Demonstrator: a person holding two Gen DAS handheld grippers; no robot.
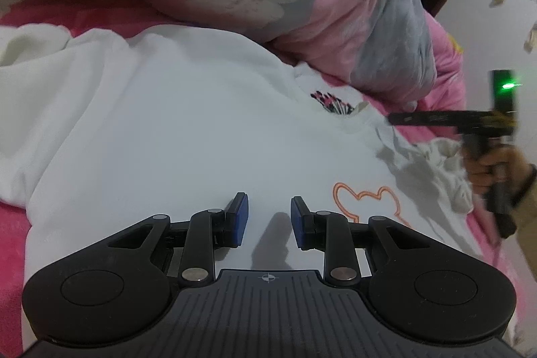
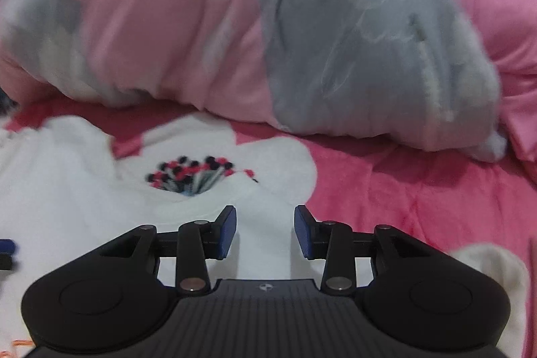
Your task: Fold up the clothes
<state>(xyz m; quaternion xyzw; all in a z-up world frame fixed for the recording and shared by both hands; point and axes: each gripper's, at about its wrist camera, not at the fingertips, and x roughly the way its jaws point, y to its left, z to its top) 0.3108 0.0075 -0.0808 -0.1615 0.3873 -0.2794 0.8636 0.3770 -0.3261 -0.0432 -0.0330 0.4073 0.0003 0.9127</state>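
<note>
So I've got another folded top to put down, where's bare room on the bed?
Free: the pink bedspread right of the white garment, below the quilt. Crowded: the garment fills the middle and the bunched quilt the back.

No readable text, label, brand or number shows in either view.

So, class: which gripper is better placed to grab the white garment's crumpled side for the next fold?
Probably the right gripper: it hovers open beside the white garment's crumpled edge, while the left gripper sits open over the flat middle.
</note>
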